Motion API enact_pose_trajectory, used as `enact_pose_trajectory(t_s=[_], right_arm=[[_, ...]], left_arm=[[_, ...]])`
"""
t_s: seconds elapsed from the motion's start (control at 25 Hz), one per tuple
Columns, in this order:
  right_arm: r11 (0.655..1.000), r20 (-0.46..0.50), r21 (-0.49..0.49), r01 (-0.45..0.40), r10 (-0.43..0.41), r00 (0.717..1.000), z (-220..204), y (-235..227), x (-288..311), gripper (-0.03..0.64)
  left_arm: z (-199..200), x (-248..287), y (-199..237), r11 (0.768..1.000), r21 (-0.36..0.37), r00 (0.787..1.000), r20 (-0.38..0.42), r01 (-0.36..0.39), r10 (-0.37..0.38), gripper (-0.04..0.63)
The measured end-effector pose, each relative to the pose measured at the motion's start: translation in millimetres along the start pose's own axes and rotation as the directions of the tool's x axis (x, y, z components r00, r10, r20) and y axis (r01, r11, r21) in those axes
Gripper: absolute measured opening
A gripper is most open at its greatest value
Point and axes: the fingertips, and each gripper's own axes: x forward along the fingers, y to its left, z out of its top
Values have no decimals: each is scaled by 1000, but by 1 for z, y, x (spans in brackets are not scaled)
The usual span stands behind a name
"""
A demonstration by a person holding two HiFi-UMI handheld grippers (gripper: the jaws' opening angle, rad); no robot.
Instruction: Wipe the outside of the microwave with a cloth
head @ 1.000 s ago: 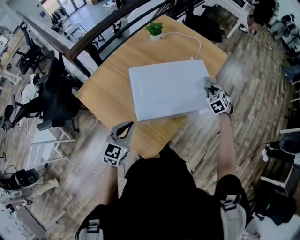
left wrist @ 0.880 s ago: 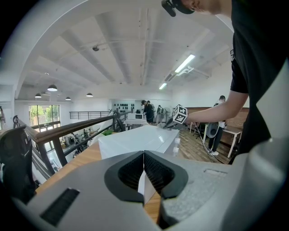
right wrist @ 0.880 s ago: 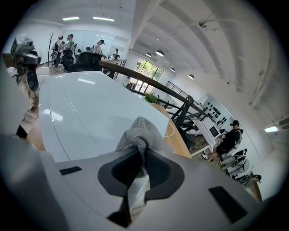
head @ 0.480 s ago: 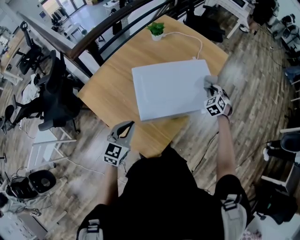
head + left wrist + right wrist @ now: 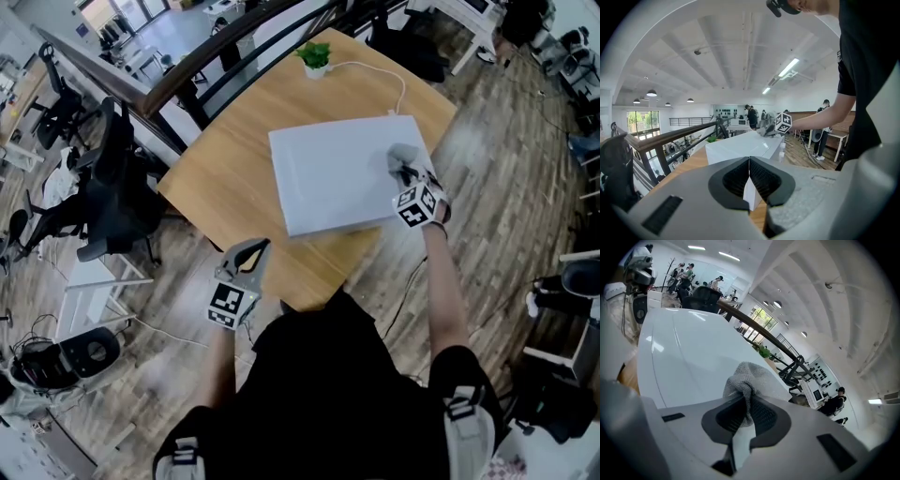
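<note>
The white microwave sits on a wooden table, its flat top facing up. My right gripper is shut on a grey cloth and presses it on the top near the right edge. In the right gripper view the cloth bunches out between the jaws onto the white top. My left gripper hangs over the table's near edge, shut with nothing in it. The left gripper view looks along its closed jaws at the microwave and the right gripper with the cloth.
A small potted plant stands at the table's far side, and a white cable runs from it to the microwave. A black railing borders the table's back. A black office chair stands at the left on wooden floor.
My right gripper has slid the cloth from the microwave's right edge inward and farther back over the top. The left gripper has stayed in place.
</note>
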Motion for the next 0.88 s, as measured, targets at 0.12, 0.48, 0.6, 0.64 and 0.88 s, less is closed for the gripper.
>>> enact_pose_trajectory(t_s=[0.12,0.48,0.6,0.64,0.88], right_arm=[[1000,17,13,-24,23,1000,19,18,-2,21],[999,72,2,-43,43,997,76,76,-17,17],[999,65,-26,-44,46,997,91,91,-18,17],[999,66,-32,-44,46,997,96,95,-18,18],[997,81,-48,-67,71,994,129,119,-23,17]], left_arm=[[-3,-8,2,1000,19,1000,24,1,-2,3],[-20,-30,9,999,24,999,18,32,-32,3],[-23,-34,10,998,22,999,11,50,-51,3],[-23,-35,10,998,28,998,15,56,-57,3],[-27,-45,6,995,34,996,14,91,-91,3]])
